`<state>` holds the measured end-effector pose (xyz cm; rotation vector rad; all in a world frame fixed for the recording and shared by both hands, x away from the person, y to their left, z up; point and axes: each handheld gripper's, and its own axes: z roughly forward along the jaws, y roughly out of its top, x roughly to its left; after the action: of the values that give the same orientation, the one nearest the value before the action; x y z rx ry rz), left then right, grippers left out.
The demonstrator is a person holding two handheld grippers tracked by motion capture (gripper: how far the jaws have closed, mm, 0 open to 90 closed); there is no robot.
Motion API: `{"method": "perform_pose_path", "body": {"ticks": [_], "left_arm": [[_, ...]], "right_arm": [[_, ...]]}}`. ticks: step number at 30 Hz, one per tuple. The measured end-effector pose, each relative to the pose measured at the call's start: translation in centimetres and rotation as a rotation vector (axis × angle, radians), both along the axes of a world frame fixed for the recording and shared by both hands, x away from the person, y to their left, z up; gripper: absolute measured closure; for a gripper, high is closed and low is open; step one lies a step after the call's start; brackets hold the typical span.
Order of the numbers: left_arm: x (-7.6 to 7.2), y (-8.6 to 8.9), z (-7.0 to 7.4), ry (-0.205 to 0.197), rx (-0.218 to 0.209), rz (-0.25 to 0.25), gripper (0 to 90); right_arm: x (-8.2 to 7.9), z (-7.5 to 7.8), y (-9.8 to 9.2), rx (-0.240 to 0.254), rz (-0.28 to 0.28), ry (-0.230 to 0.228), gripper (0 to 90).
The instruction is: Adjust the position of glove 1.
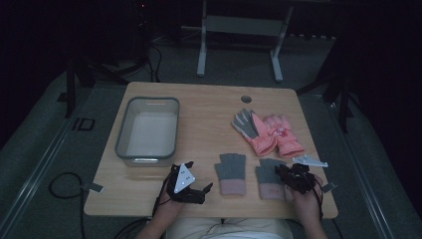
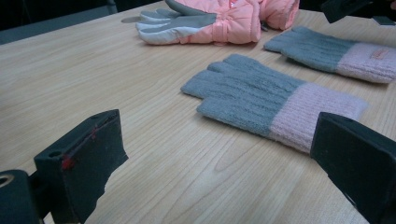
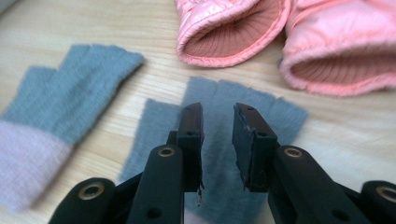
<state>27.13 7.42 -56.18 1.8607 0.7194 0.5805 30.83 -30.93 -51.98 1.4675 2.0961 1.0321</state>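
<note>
Grey knit glove (image 3: pixel 224 154) lies under narrowly parted right tongs (image 3: pixel 218 140); left tongs (image 2: pixel 219 154) wide.

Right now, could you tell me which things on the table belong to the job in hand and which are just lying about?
In the job:
- right knit glove, under the right gripper, whose jaws stand slightly apart over it
- left knit glove, its match
- left gripper, open, waiting

Lying about:
- pink padded gloves
- grey bin
- hole in the table
</note>
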Motion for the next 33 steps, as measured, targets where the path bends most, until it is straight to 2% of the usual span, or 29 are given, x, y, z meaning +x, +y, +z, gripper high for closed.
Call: {"method": "perform_pose_path", "body": {"ticks": [2,5,7,10,13,14,16,19,21,23,27,29,31,33], "left_arm": [[0.0,0.0,0.0,0.000,0.002,0.001,2.5],[0.0,0.0,0.0,0.000,0.000,0.001,2.5],[0.0,0.0,0.0,-0.002,-0.003,0.002,2.5],[0.0,0.0,0.0,-0.003,0.000,0.004,2.5],[0.0,0.0,0.0,-0.003,-0.001,0.006,2.5],[0.0,0.0,0.0,-0.002,-0.003,0.007,2.5],[0.0,0.0,0.0,-0.001,-0.006,0.006,2.5],[0.0,0.1,0.0,0.003,-0.010,0.007,2.5],[0.0,0.1,0.0,0.004,-0.012,0.008,2.5],[0.0,0.1,0.0,0.004,-0.012,0.009,2.5],[0.0,0.1,0.0,0.001,-0.009,0.008,2.5],[-0.1,0.1,0.0,-0.005,-0.012,0.008,2.5],[-0.1,0.1,0.0,-0.007,-0.012,0.010,2.5],[-0.1,0.1,0.0,-0.005,-0.014,0.008,2.5]], "right_arm": [[0.3,0.0,-0.2,-0.033,0.088,0.000,69.5],[0.6,-0.6,-0.2,-0.096,0.174,0.009,66.6],[0.7,-1.2,-0.2,-0.121,0.192,0.032,64.9],[0.7,-2.0,-0.2,-0.122,0.204,0.048,64.1],[0.6,-2.2,-0.2,-0.124,0.201,0.050,64.2],[0.4,-2.6,-0.4,-0.097,0.192,0.039,66.1],[0.3,-2.8,-0.4,-0.084,0.182,0.032,69.6],[0.1,-2.9,-0.3,-0.092,0.166,0.026,77.6],[0.3,-2.7,-0.2,-0.097,0.162,0.042,82.3],[0.5,-2.6,-0.3,-0.076,0.146,0.069,84.2],[0.4,-2.4,0.0,-0.083,0.121,0.077,85.7],[0.1,-1.9,0.2,-0.073,0.105,0.082,86.0],[-0.3,-1.0,0.2,-0.056,0.095,0.060,86.0],[-0.8,0.6,0.2,-0.019,0.083,0.033,86.1]]}}
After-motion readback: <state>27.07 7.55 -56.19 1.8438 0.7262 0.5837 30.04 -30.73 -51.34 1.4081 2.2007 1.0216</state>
